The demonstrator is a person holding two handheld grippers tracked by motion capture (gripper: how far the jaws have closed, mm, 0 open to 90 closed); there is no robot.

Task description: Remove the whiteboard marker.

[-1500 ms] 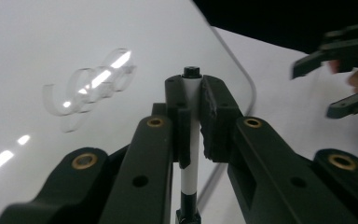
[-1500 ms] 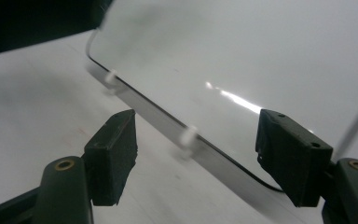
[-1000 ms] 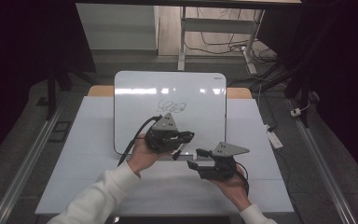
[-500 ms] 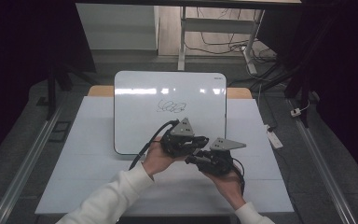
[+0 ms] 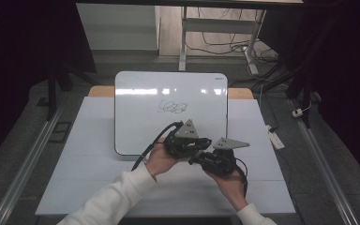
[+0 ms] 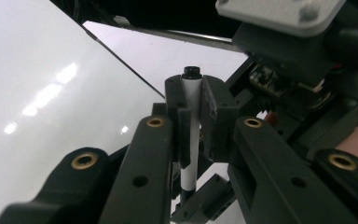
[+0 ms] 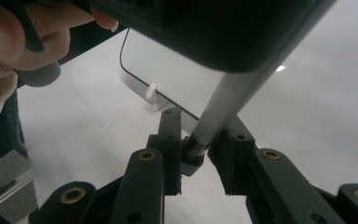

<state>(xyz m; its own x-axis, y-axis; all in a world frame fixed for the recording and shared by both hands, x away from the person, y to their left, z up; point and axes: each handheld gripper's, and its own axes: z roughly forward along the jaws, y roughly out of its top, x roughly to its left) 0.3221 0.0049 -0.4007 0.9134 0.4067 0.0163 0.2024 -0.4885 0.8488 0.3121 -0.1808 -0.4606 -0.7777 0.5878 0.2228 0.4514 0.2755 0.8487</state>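
Glossy smooth whiteboard (image 5: 168, 112), matt black plastic fingers (image 6: 179, 121), white plastic marker (image 6: 192, 93)

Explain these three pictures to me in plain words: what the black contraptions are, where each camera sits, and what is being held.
A person works at a white table with a hand-held gripper in each hand; no robot arm is involved. The high view looks down from above: the left gripper and the right gripper meet just in front of a whiteboard bearing a black scribble.

The other two pictures come from cameras riding on the grippers, looking along their black jaws. The left gripper view shows its jaws shut on a white marker. In the right gripper view, the jaws have just been closing around the marker's dark end, perhaps its cap; whether they press on it yet is unclear.
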